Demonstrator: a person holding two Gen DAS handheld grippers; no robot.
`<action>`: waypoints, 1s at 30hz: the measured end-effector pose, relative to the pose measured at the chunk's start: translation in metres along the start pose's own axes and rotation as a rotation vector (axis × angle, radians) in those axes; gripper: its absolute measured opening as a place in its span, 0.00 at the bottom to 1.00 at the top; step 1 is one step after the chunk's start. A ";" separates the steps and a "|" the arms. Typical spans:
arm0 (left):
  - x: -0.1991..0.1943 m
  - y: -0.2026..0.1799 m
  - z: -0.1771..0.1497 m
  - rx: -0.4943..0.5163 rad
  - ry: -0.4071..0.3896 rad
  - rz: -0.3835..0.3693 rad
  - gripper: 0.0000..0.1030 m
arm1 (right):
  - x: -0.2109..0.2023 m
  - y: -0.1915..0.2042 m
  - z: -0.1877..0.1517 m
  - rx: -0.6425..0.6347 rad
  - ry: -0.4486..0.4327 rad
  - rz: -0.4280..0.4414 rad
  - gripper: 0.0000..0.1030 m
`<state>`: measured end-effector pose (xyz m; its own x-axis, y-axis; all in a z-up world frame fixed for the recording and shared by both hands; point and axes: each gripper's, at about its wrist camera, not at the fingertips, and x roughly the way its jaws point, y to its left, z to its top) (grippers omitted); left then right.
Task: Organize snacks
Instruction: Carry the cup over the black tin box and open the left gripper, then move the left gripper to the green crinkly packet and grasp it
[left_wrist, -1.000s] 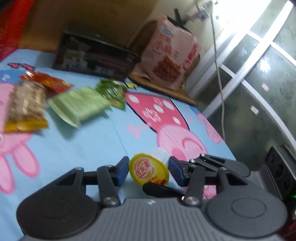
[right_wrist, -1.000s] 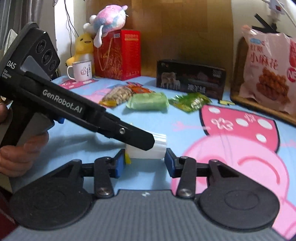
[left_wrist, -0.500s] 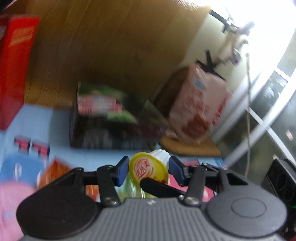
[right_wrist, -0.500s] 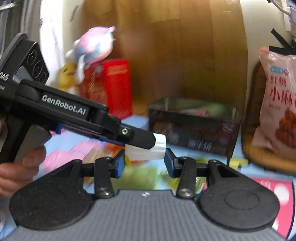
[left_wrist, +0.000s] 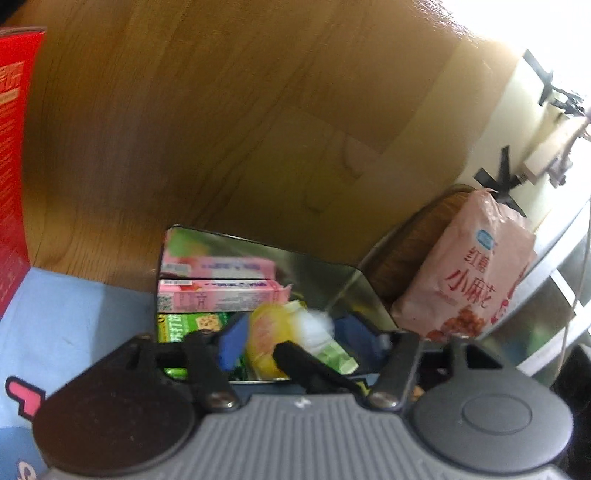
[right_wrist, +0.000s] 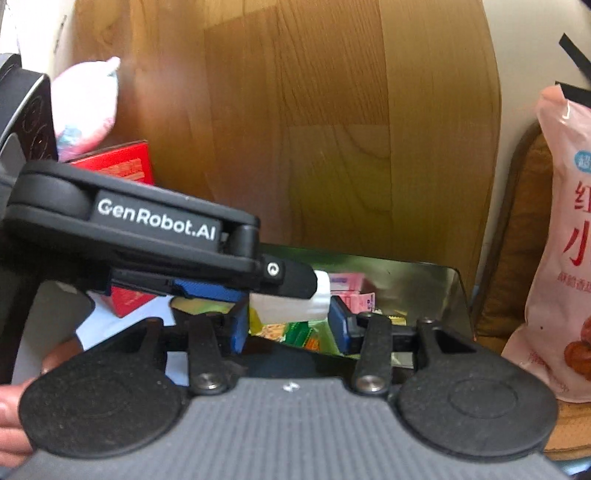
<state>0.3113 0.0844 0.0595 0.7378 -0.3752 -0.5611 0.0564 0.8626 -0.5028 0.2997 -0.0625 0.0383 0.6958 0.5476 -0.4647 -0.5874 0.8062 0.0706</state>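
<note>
Both grippers are shut on one small white cup with a yellow foil lid (left_wrist: 275, 341), a jelly cup. My left gripper (left_wrist: 291, 338) shows its lid end on. My right gripper (right_wrist: 288, 317) holds its white body (right_wrist: 291, 308) from the side, with the left gripper's finger (right_wrist: 288, 278) across it. The cup hangs over an open dark metal box (left_wrist: 332, 273), also in the right wrist view (right_wrist: 424, 280). The box holds pink cartons (left_wrist: 218, 295) and green packets (left_wrist: 188, 325).
A big pink snack bag (left_wrist: 469, 273) leans at the right of the box, also in the right wrist view (right_wrist: 565, 258). A red box (left_wrist: 11, 166) stands left. A wooden headboard (left_wrist: 221, 129) rises behind. The blue cartoon sheet (left_wrist: 74, 310) lies below.
Both grippers have lifted the cup off the sheet and carried it forward. It now hangs over the open box. The loose packets on the sheet have left view.
</note>
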 end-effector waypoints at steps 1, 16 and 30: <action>-0.004 0.001 -0.001 0.005 -0.011 0.004 0.64 | -0.002 0.002 0.000 -0.010 -0.009 -0.009 0.55; -0.033 0.001 -0.097 0.044 0.159 -0.030 0.60 | -0.063 -0.045 -0.079 0.249 0.113 -0.036 0.54; -0.115 -0.020 -0.192 0.069 0.244 -0.203 0.59 | -0.097 -0.008 -0.104 0.221 0.171 0.223 0.38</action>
<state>0.0966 0.0456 0.0079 0.5242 -0.6048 -0.5996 0.2369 0.7798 -0.5795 0.1937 -0.1458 -0.0090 0.4699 0.6855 -0.5562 -0.6008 0.7100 0.3675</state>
